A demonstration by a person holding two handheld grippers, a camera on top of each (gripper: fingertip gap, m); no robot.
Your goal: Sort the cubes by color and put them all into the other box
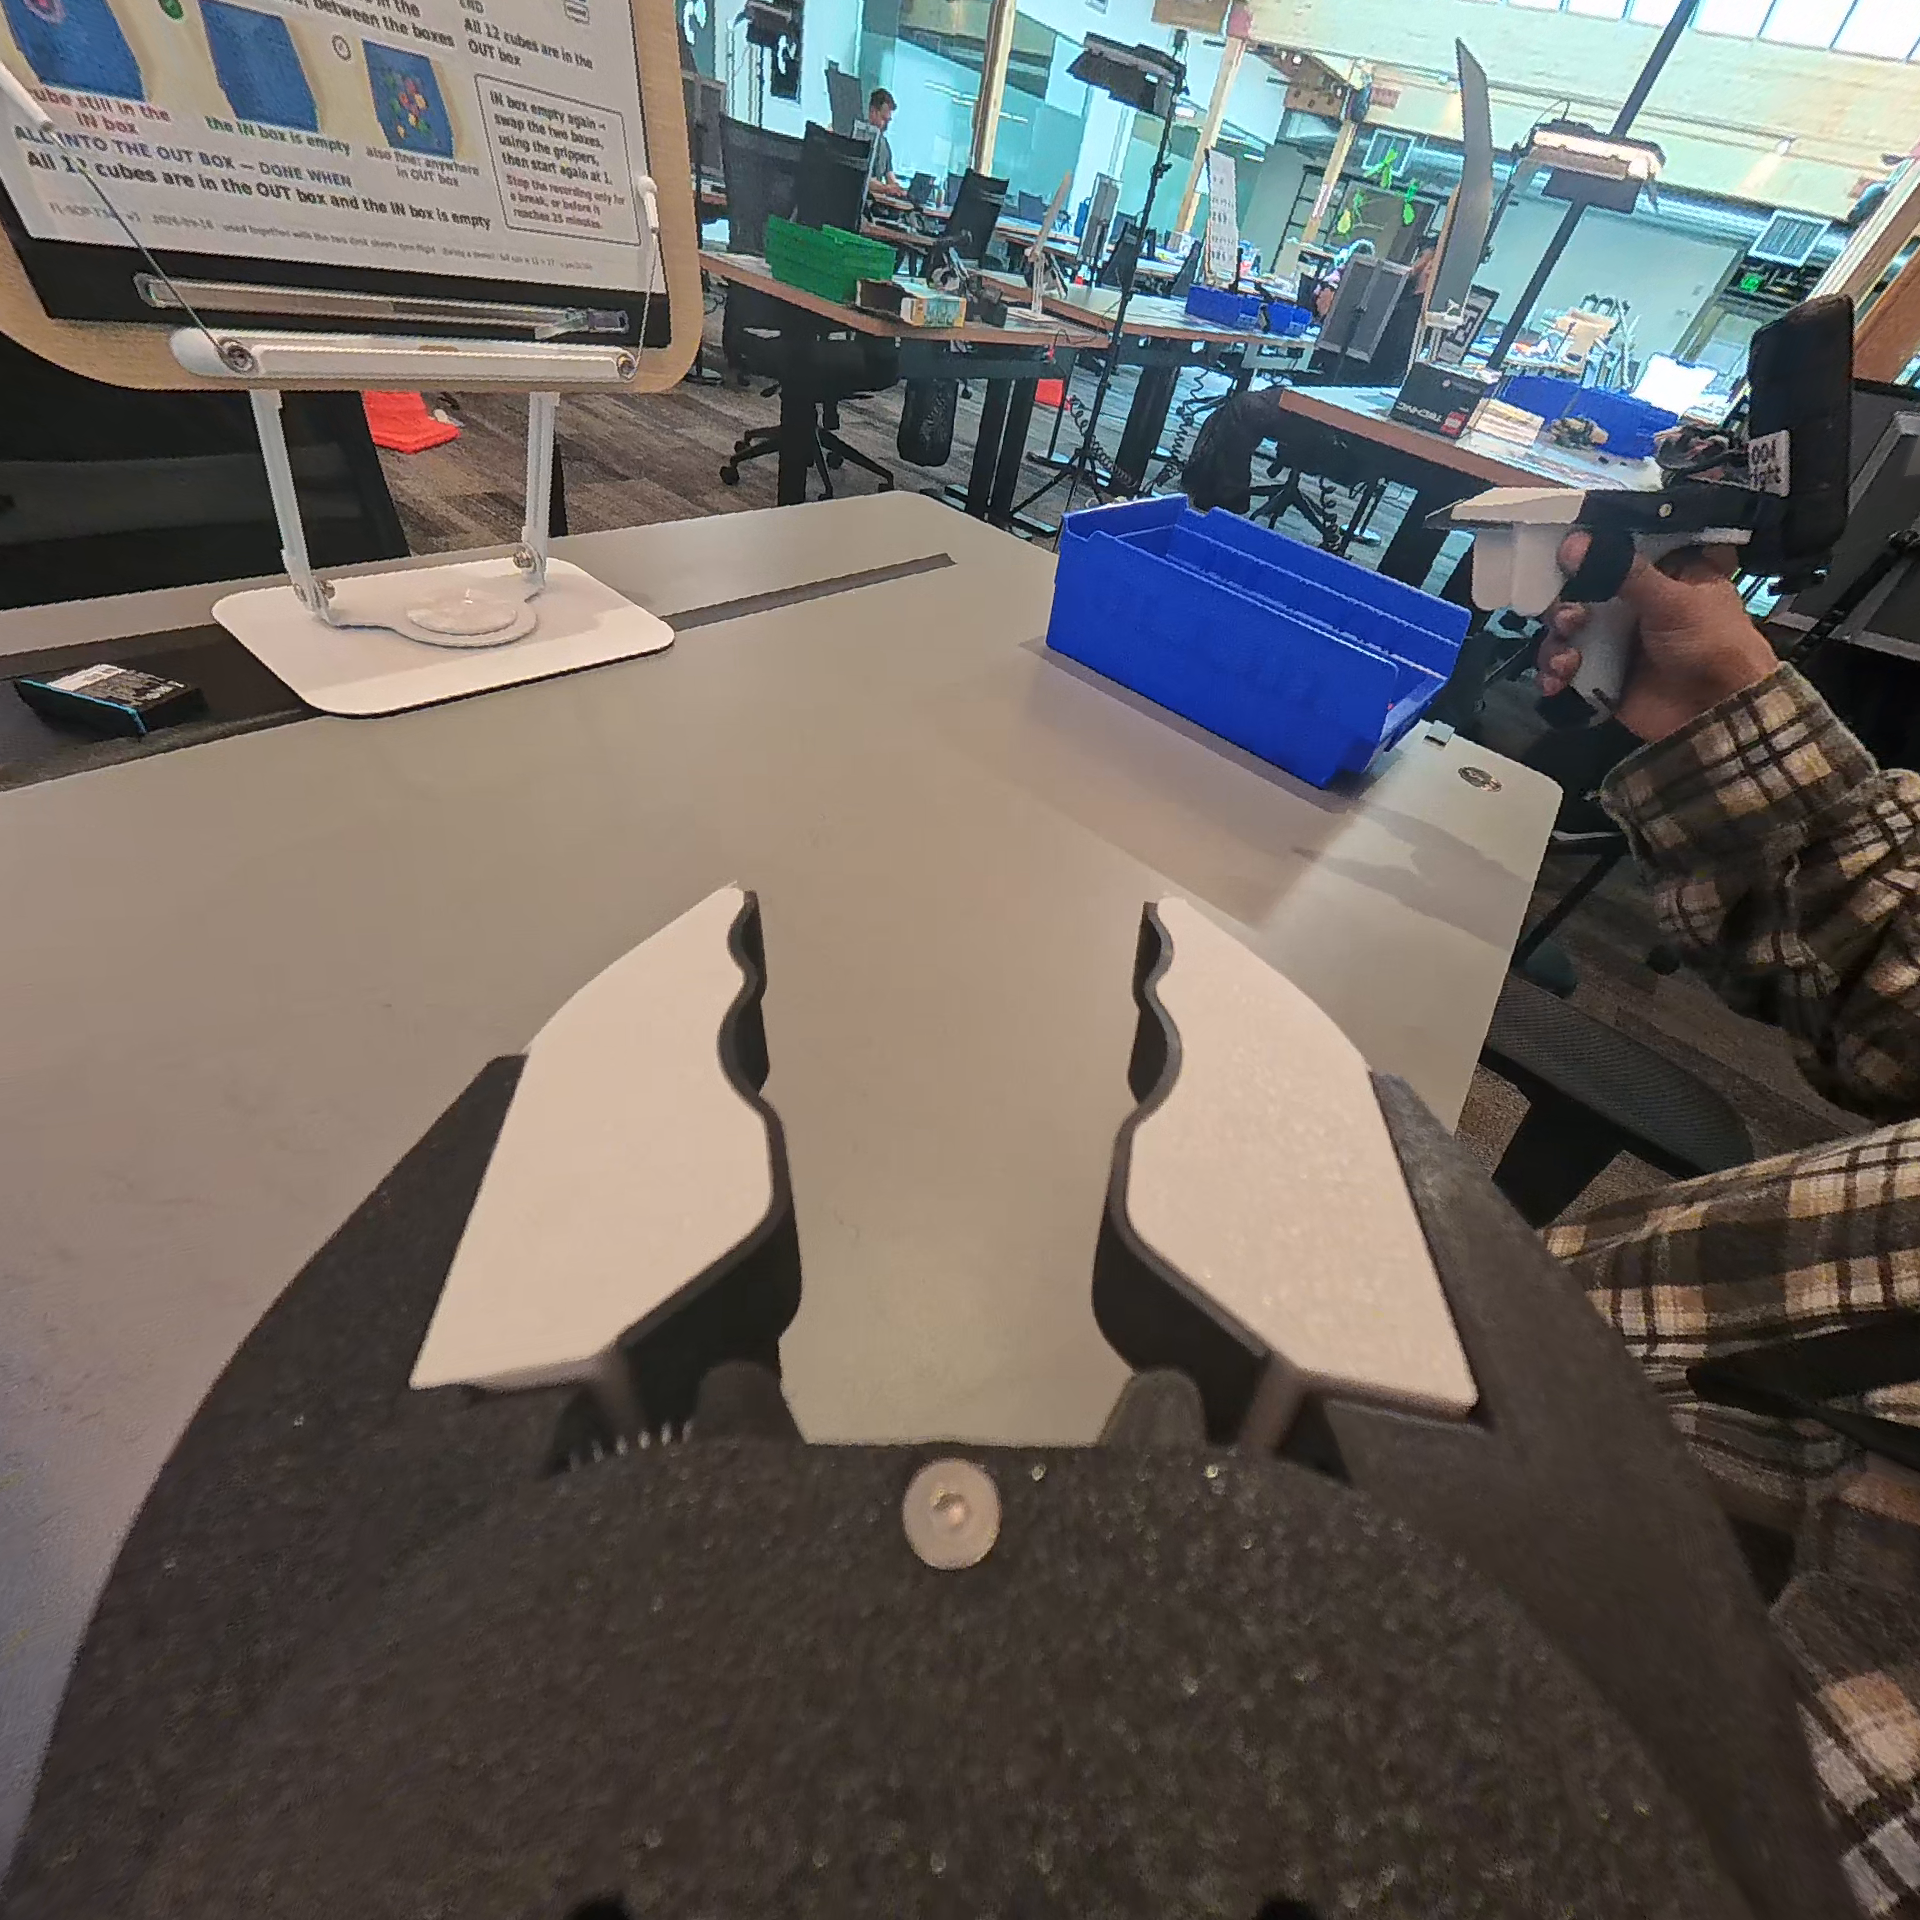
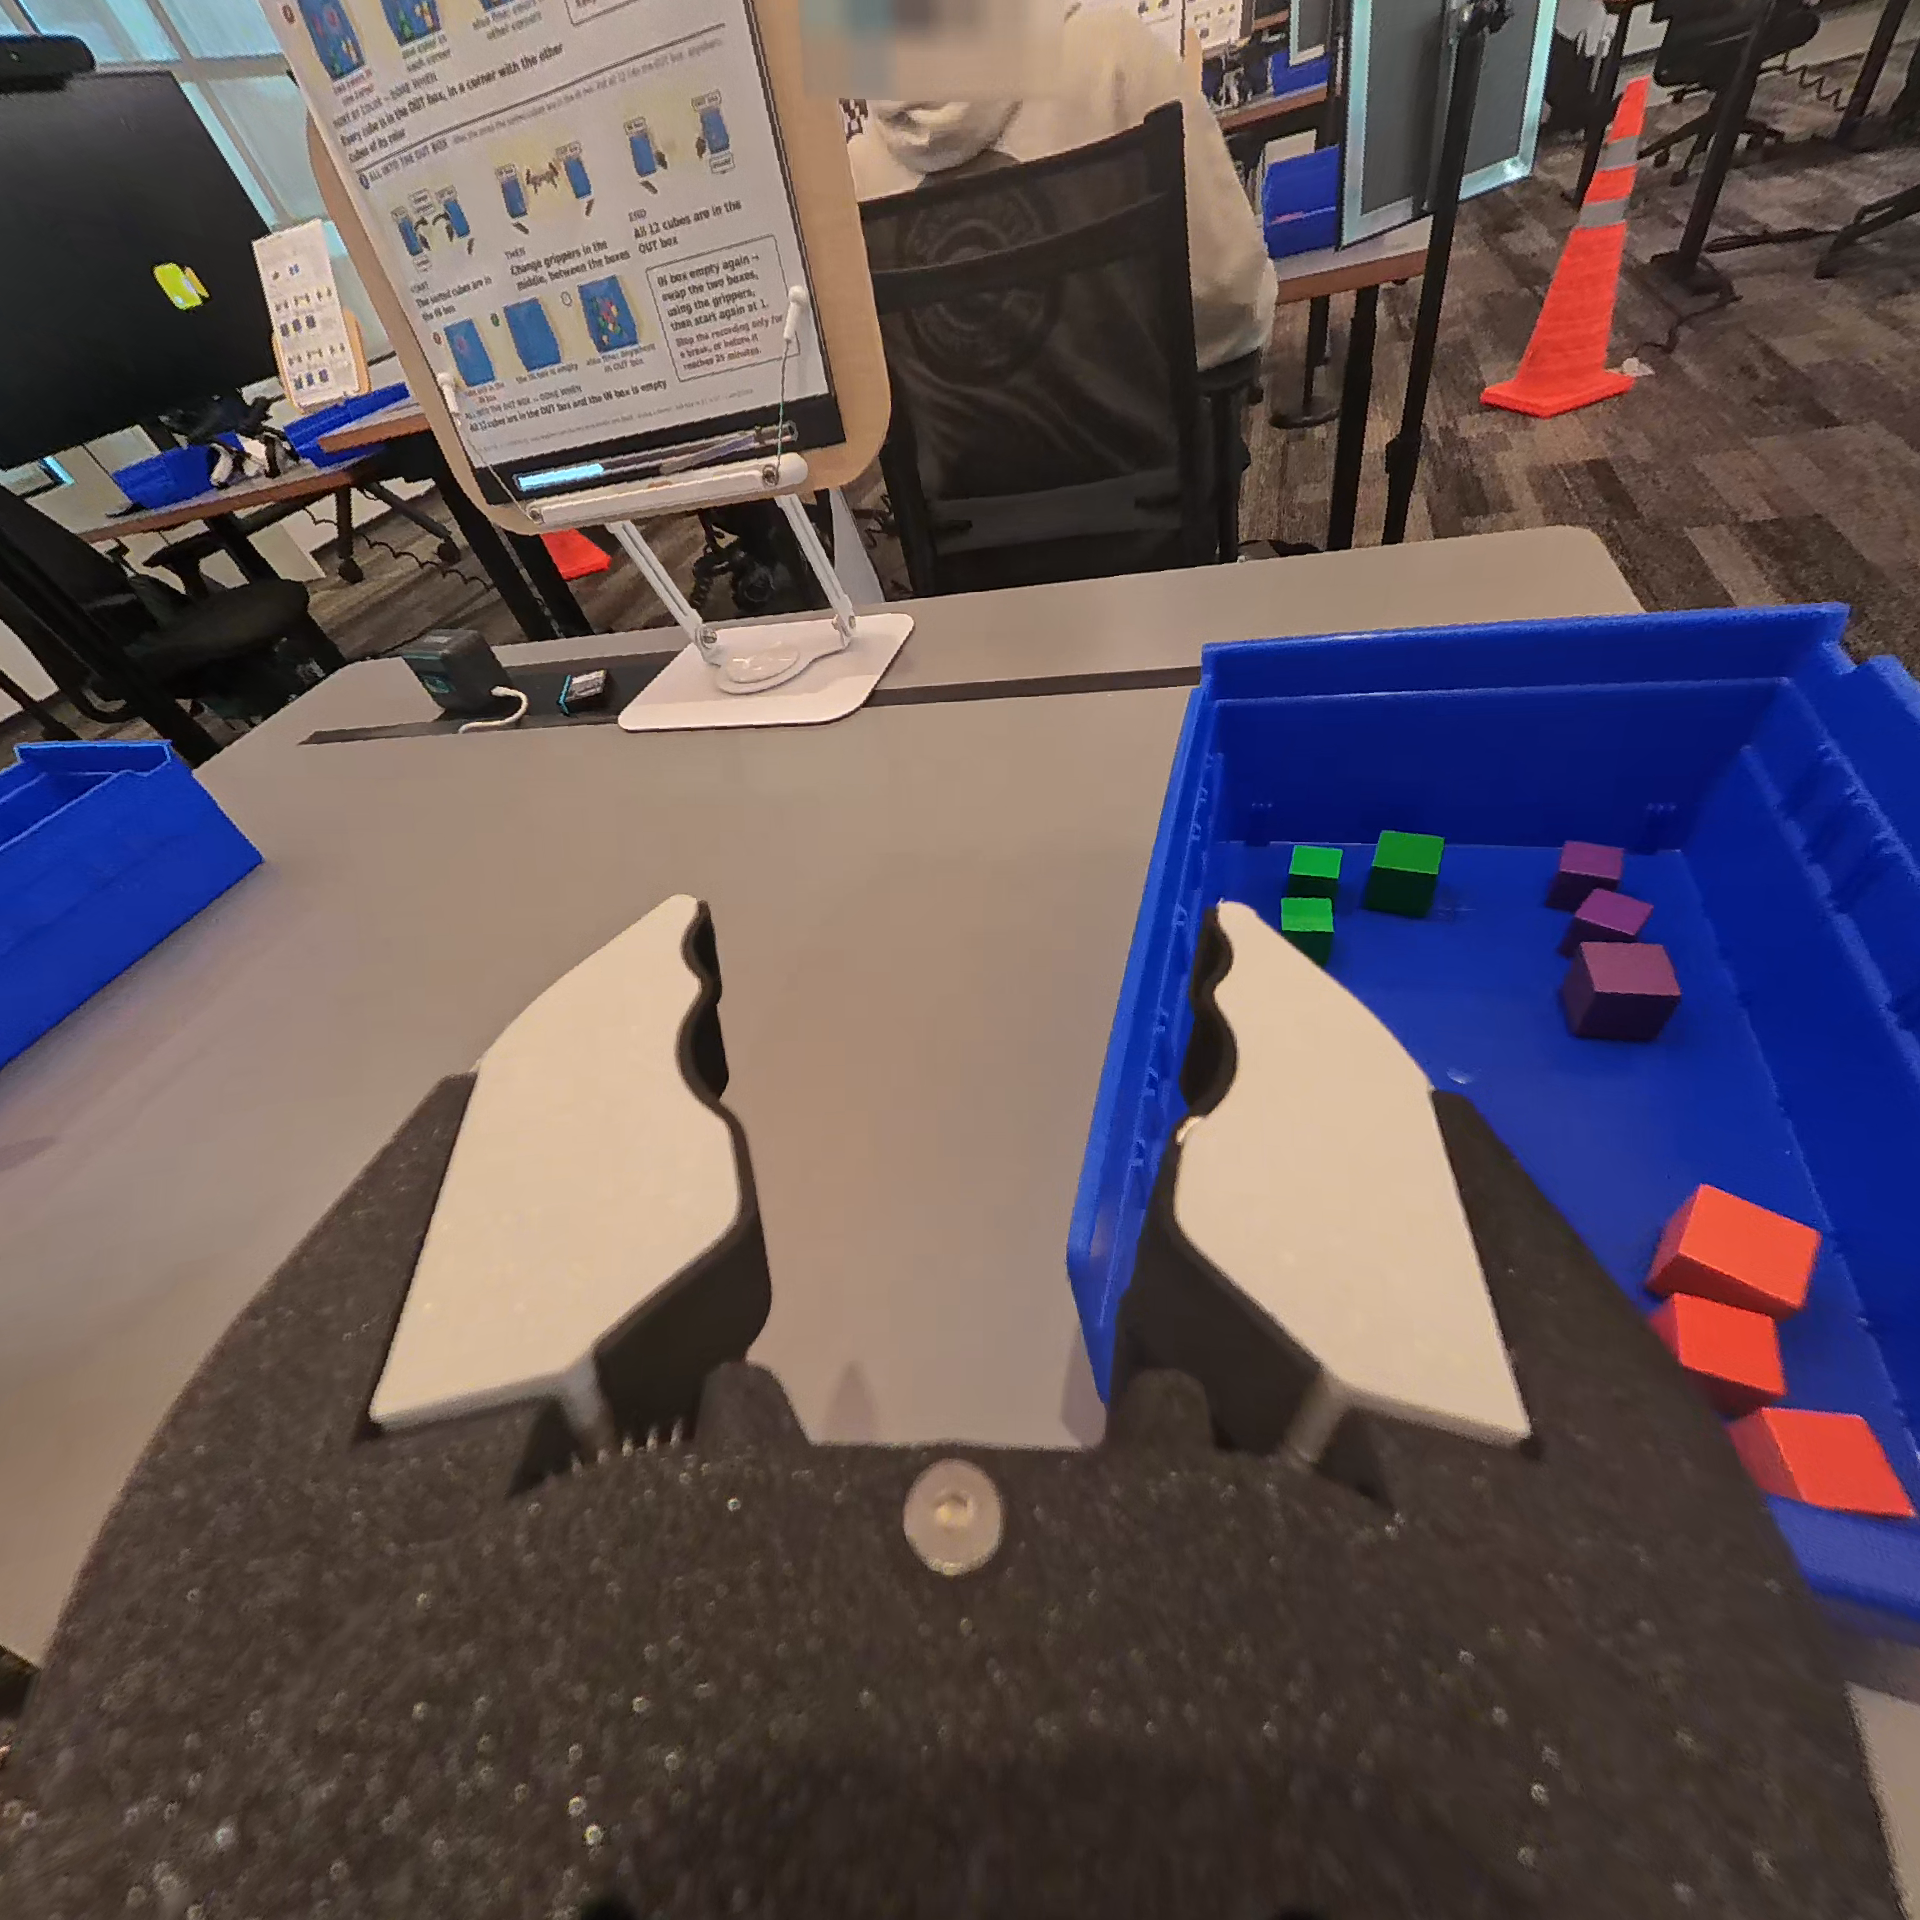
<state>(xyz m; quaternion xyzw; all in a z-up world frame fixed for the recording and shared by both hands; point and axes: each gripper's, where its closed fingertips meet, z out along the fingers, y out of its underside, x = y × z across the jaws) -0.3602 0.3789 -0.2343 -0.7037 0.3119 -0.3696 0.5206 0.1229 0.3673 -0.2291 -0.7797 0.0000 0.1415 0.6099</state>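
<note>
Cubes are in the blue bin (image 2: 1143,1195) at right of the right wrist view, already grouped: three green cubes (image 2: 1403,873) in the far left corner, three purple cubes (image 2: 1619,987) toward the far right, three red cubes (image 2: 1733,1252) at lower right of frame. I count nine; a fourth colour could be hidden behind my tool or out of frame, can't tell.

Handling, my read: small painted blocks, rigid, light, flat-faced, not fragile. Finish looks smooth, so maybe a bit slippery; pinch across two opposite flat faces, square on, not on edges. The cubes in each group sit just beside or touching each other, and the green ones sit close to the bin wall, so finger room is tight. I'd start with an outer cube of a group.

Right tool (image 2: 956,935) has its jaws spread wide and nothing in them; it hangs over bare bench with its right finger in front of the bin's near wall. Left tool (image 1: 945,925) is likewise spread and empty over bare bench.

Second blue bin (image 2: 94,862) is at the left edge of the right wrist view, well apart from the first; its inside isn't visible.

Bench (image 1: 416,935) is flat, grey, matte. An instruction board on a white stand (image 2: 769,665) sits at the far edge, with a small black device (image 2: 452,665) beside it. Room beyond: open workshop, desks, chairs, an orange cone (image 2: 1579,291).
</note>
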